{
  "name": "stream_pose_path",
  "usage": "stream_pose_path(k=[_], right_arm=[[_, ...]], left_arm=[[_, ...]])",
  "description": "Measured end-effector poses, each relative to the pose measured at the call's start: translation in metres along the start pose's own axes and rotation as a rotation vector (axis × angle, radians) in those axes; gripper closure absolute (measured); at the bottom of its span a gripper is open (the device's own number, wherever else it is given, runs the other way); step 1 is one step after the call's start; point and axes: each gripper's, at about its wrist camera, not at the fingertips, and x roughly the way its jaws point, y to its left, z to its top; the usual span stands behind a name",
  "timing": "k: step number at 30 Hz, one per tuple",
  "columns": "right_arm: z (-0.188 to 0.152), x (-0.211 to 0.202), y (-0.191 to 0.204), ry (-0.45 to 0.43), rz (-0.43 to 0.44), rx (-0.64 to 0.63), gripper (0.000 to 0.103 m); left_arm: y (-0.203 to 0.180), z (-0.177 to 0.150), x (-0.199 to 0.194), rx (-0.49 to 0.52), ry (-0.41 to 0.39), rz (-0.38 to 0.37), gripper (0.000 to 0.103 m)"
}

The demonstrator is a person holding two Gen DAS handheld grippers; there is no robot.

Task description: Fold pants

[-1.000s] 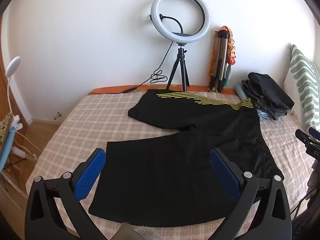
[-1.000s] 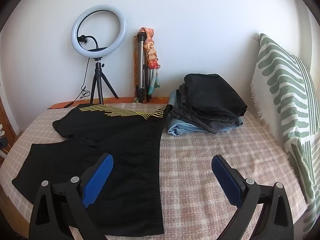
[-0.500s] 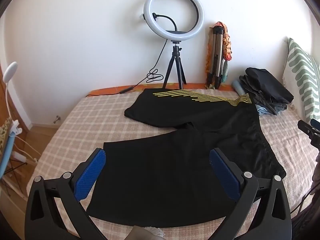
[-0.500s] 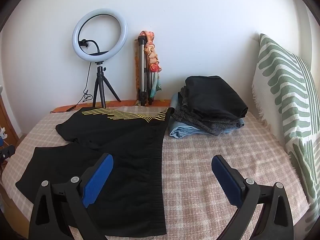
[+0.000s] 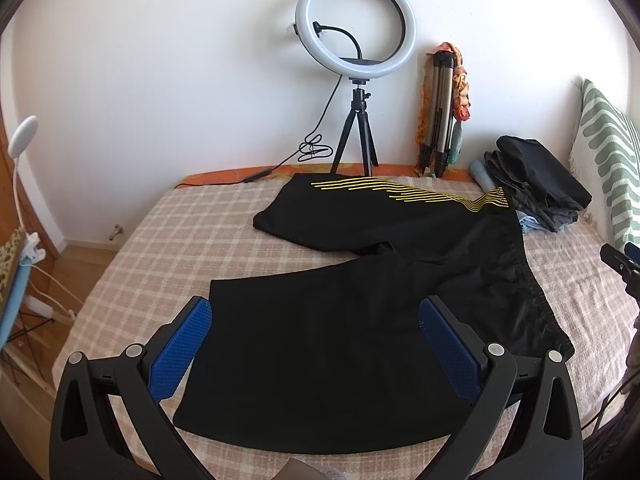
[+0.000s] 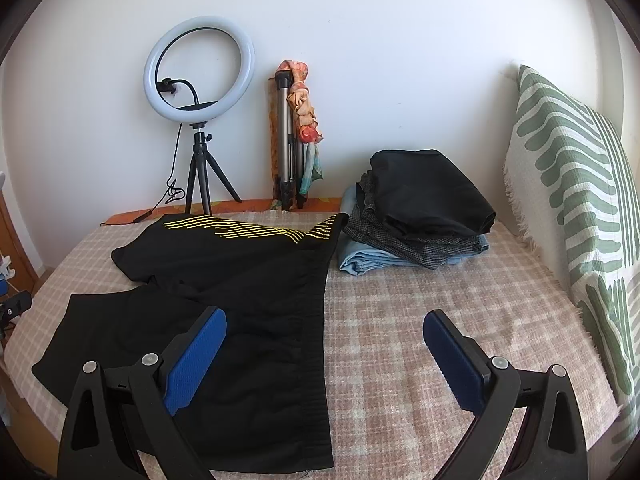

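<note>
Both grippers, left [image 5: 314,346] and right [image 6: 324,350], jaws apart above flat black shorts [image 5: 360,300], waistband rightward, legs leftward.

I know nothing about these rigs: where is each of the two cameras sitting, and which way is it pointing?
Left wrist view: sits on the left tongs, looking forward over the black shorts on the bed; only its open blue-padded fingers show.
Right wrist view: sits on the right tongs, aimed further right, at the shorts' waistband, folded clothes pile and striped pillow; only its open fingers show.
Shared: shorts, ring light, pile, pillow.
</note>
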Motion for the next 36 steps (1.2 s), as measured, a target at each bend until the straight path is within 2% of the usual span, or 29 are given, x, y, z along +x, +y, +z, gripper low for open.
stream_pose_path(k=[36], right_arm=[[-0.0016,0.0020,-0.0016,0.009,0.000,-0.001,0.003]], left_arm=[[-0.0006,0.0016,-0.0009,0.004,-0.006,0.018,0.000]])
